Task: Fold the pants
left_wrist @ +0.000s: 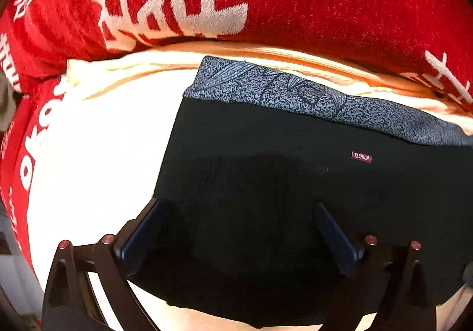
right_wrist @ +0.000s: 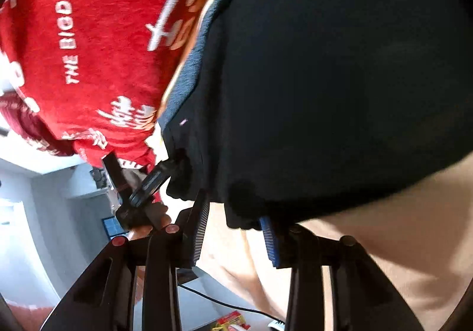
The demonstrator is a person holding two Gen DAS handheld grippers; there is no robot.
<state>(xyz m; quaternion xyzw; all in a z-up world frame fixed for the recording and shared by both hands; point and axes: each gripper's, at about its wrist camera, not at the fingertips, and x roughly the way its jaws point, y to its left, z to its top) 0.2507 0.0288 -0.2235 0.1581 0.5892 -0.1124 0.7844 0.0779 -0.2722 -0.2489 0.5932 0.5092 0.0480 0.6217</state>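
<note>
The black pants [left_wrist: 266,183] lie folded on a cream sheet [left_wrist: 97,147], with a blue-grey patterned waistband [left_wrist: 295,94] along the far edge and a small "FASHION" label [left_wrist: 361,157]. My left gripper [left_wrist: 236,204] is open, its blue-padded fingers [left_wrist: 139,230] spread above the near part of the pants. In the right wrist view the pants [right_wrist: 340,79] fill the upper right. My right gripper [right_wrist: 236,209] is open with its fingers [right_wrist: 270,239] at the pants' bunched near edge. The left gripper [right_wrist: 165,168] also shows there, touching the pants' corner.
A red blanket with white lettering [left_wrist: 325,0] lies bunched beyond the pants, also in the right wrist view [right_wrist: 103,50]. The cream sheet's edge [right_wrist: 384,242] drops to a floor with a cable [right_wrist: 224,304] and a small red-yellow packet [right_wrist: 230,320].
</note>
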